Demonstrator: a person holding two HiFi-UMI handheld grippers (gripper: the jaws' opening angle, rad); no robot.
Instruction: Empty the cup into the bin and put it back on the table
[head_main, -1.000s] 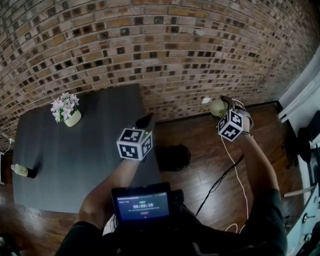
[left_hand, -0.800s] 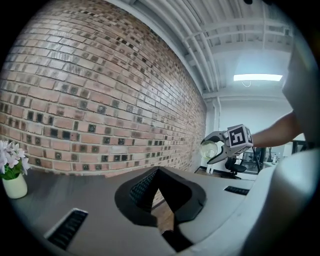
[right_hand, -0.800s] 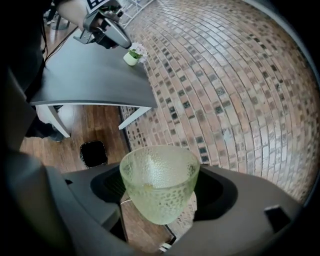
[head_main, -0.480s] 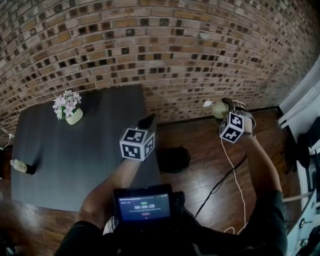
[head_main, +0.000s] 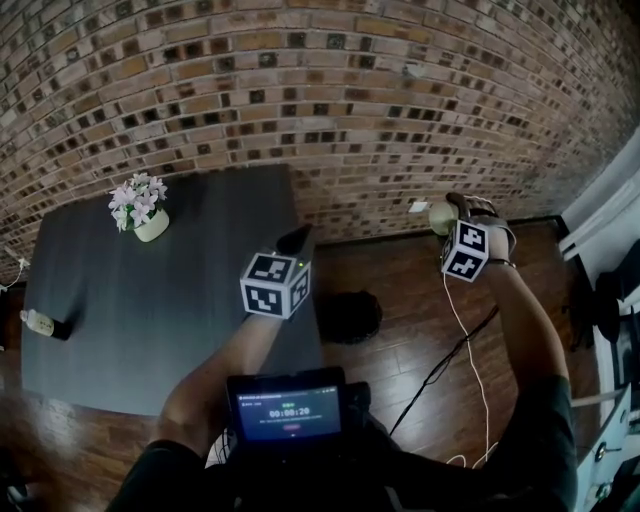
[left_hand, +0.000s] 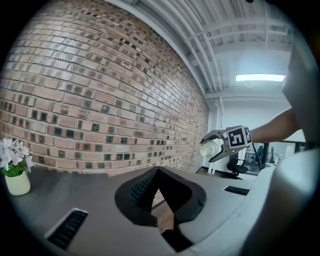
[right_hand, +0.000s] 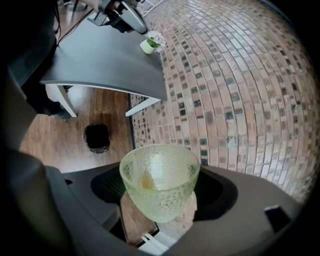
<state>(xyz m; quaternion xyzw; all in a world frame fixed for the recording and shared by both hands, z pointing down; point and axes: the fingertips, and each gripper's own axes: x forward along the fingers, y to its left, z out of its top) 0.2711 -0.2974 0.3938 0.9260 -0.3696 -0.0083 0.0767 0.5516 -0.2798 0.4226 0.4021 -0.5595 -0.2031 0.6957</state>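
Rolled slightly since a second ago but barely shifted, the right gripper (head_main: 450, 208) stays clamped on the pebbled green glass cup (right_hand: 159, 182). It holds the cup in the air to the right of the bin (head_main: 347, 315), well apart from it. Just left of the bin, the left gripper (head_main: 295, 240) hangs over the table (head_main: 150, 300) edge, jaws together and empty.

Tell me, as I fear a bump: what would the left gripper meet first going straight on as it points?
Probably the brick wall: the left gripper points level at it, and nothing shows in between, though the distance is hard to judge.
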